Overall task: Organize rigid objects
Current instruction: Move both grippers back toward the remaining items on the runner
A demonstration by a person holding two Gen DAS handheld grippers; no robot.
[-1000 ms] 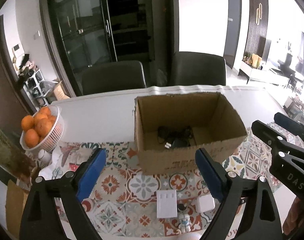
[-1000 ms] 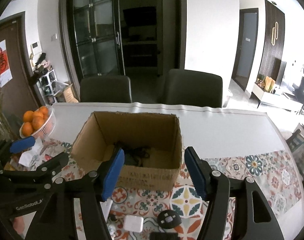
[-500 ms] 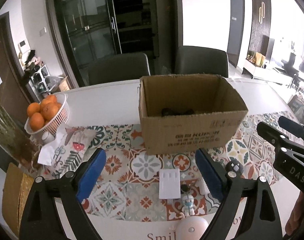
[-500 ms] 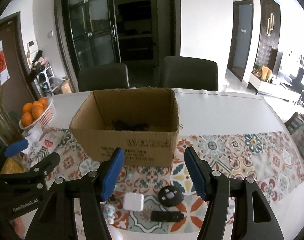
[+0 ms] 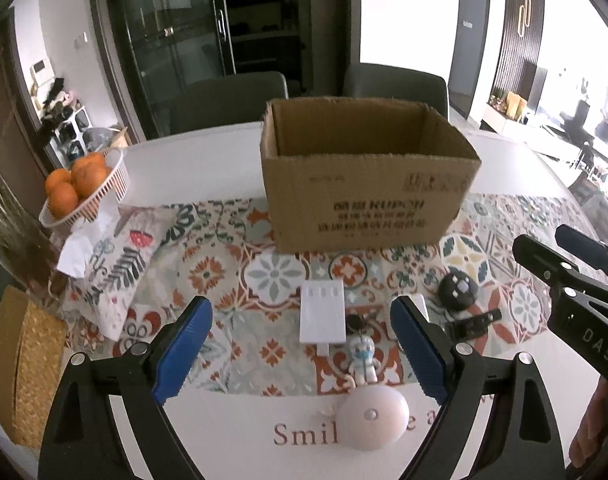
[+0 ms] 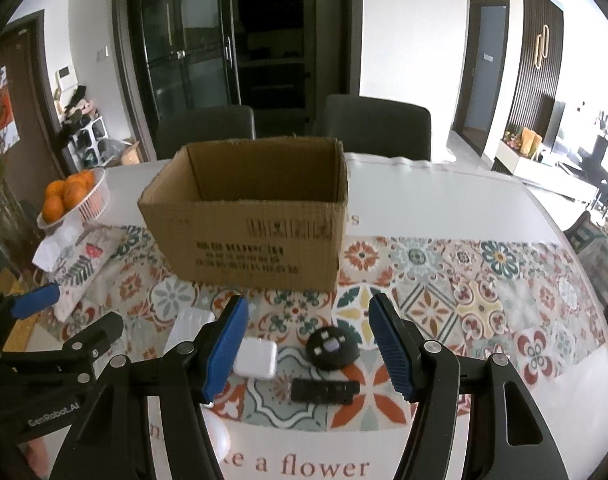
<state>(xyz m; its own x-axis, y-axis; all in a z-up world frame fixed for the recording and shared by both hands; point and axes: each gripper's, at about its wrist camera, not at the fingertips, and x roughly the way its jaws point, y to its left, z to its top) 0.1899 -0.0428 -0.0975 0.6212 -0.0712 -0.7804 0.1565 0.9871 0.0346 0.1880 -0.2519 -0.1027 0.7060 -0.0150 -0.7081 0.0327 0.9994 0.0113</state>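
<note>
Both hand-held grippers spread, empty: left (image 5: 300,354), right (image 6: 305,348) | black puck (image 6: 332,347) on tabletop, near side of box (image 6: 256,236), between my right jaws | I judge it light, stiff, slick-domed; I'd pinch its rim.

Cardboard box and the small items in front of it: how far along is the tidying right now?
Done: nothing confirmable; the cardboard box interior is hidden at this angle. In hand: nothing; the left gripper and right gripper are both open and empty. Left on the patterned mat: white flat box, white charger, black round device, black bar, small figurine and pale dome.
</note>
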